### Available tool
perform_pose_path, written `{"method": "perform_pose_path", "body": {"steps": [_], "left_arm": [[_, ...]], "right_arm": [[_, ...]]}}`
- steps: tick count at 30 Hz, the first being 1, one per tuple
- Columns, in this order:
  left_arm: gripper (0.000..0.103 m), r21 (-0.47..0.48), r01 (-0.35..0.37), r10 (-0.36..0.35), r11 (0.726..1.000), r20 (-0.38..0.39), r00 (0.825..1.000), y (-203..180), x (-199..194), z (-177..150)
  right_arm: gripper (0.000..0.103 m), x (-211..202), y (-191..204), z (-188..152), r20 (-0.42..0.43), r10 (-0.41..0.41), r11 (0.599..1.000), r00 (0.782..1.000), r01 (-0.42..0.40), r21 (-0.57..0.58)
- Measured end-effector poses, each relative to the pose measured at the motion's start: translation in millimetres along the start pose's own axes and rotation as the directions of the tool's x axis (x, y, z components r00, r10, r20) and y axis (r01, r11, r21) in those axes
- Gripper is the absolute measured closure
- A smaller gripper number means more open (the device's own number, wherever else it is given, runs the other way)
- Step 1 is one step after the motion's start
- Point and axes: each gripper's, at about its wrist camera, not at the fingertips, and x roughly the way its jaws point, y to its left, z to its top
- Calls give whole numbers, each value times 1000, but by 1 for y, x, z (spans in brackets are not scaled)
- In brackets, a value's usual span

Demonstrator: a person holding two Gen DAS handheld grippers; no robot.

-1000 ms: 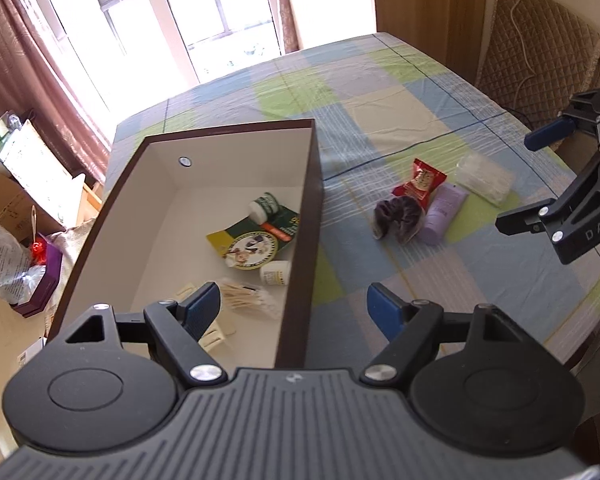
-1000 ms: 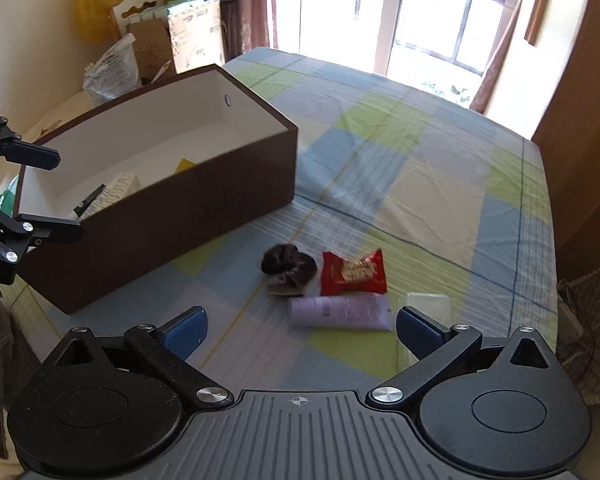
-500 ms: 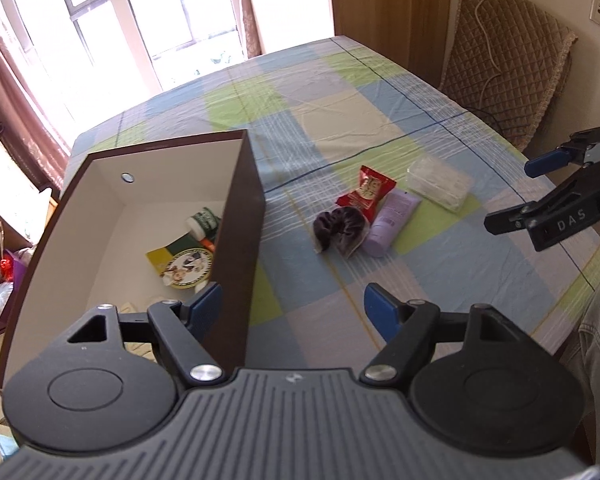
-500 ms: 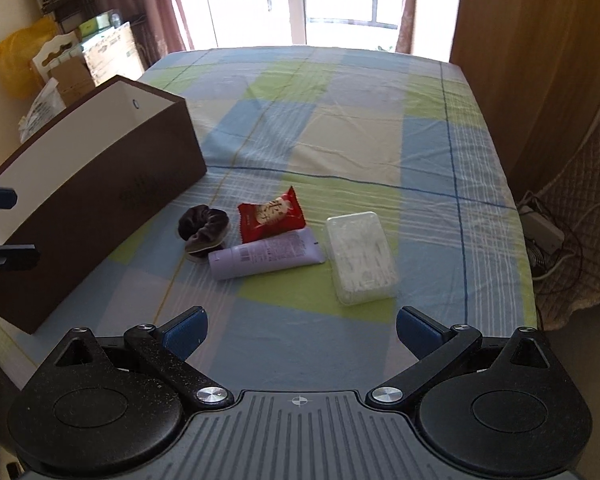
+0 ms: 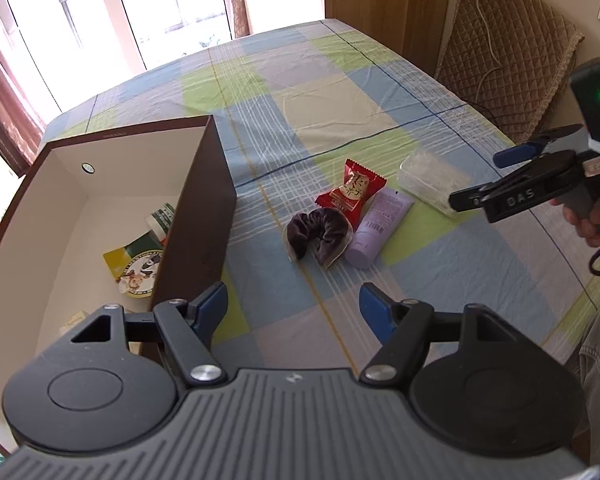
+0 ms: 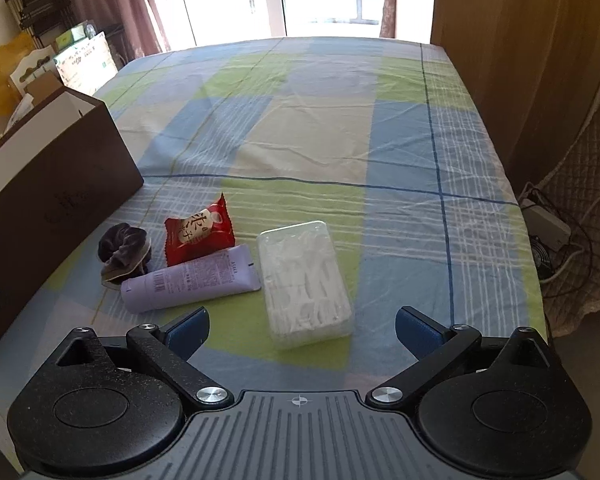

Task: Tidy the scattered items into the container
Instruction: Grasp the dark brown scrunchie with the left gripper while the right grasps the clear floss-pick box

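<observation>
The right gripper (image 6: 302, 326) hangs wide open and empty over the checked tablecloth (image 6: 320, 128). The clear plastic box of floss picks (image 6: 305, 282) lies straight ahead at its twelve o'clock, its near end reaching in between the blue pads (image 6: 188, 330); whether they touch it cannot be told. At ten o'clock from this gripper lies the lilac tube (image 6: 192, 280), touching the clear box at its crimped end, with the red snack packet (image 6: 198, 228) just beyond it and the dark velvet scrunchie (image 6: 124, 250) beside both. The brown box (image 6: 56, 184) stands at nine o'clock.

The left gripper (image 5: 292, 306) is likewise wide open, holding nothing; the scrunchie (image 5: 318, 234) lies at its twelve o'clock, well apart. The brown box (image 5: 198, 208) at ten o'clock holds a green sachet (image 5: 138, 266) and a small green-labelled bottle (image 5: 162, 218). The right gripper (image 5: 488, 178) shows at two o'clock, above the clear box (image 5: 428, 182).
</observation>
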Motion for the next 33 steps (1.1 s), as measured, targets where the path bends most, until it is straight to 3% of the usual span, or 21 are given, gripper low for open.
{"method": "perform_pose_path", "body": {"steps": [2,8,9,11,20,26,29,33], "left_arm": [[34,-13,4,-4,1000,-7,1000,-1,6,2],[34,-61,18,-19,998,-15,1000,-2,22,9],[34,-72,19,-20,997,-18,1000,-2,25,11],[34,-95,23,-25,995,-21,999,-1,32,13],[35,-195,17,-24,981,-32,999,-4,84,33],[44,-211,-18,-2,977,-91,996,-2,129,42],[61,-218,13,-37,976,-105,994,-3,141,42],[76,-191,18,-35,981,-87,996,-7,138,35]], "right_arm": [[19,11,-1,4,-10,8,1000,1000,-8,-25],[19,34,-5,10,-12,11,999,1000,-12,-34],[34,37,-5,10,-19,11,999,1000,-12,-40],[43,43,-5,10,-31,9,999,999,-10,-49],[44,31,-10,-9,-6,-12,1000,1000,12,21],[44,21,-13,-22,14,-22,997,1000,21,73],[43,21,-10,-23,13,-30,998,999,29,64],[44,24,-6,-24,9,-49,998,999,49,35]]}}
